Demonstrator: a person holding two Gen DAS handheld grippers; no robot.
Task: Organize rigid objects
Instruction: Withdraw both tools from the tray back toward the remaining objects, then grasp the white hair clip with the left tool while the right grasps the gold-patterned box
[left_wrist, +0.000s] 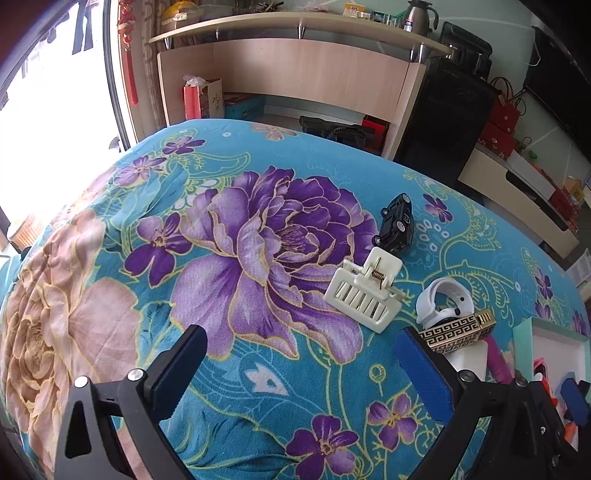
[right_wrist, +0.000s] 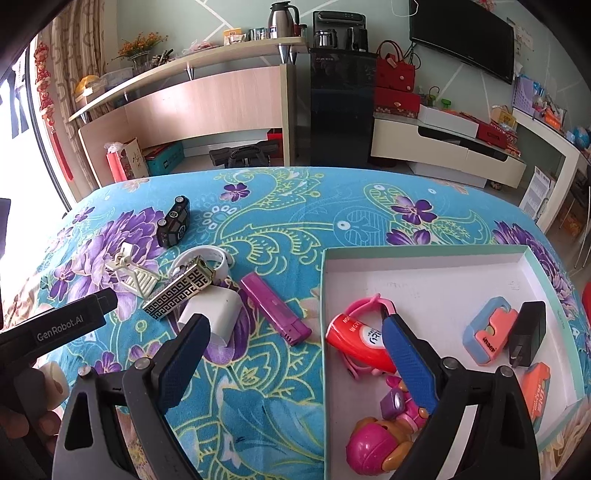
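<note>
On the floral cloth lie a black toy car (left_wrist: 395, 224) (right_wrist: 173, 220), a white clip (left_wrist: 364, 291) (right_wrist: 133, 271), a white watch band (left_wrist: 441, 299) (right_wrist: 205, 258), a gold-and-black patterned lighter (left_wrist: 456, 330) (right_wrist: 181, 291), a white charger block (right_wrist: 214, 312) and a purple lighter (right_wrist: 275, 308). My left gripper (left_wrist: 303, 369) is open above the cloth, left of the clip. My right gripper (right_wrist: 295, 350) is open, straddling the left wall of a white tray (right_wrist: 424, 273) that holds a red toy (right_wrist: 356, 339), a pink figure (right_wrist: 380, 439), a black plug (right_wrist: 526, 332) and orange-blue items (right_wrist: 487, 332).
The left gripper's black body (right_wrist: 62, 325) and a hand (right_wrist: 33, 417) reach in at the left of the right wrist view. Beyond the cloth's far edge stand a wooden counter (right_wrist: 207, 99), a black cabinet (right_wrist: 340, 107) and a low TV bench (right_wrist: 443, 144).
</note>
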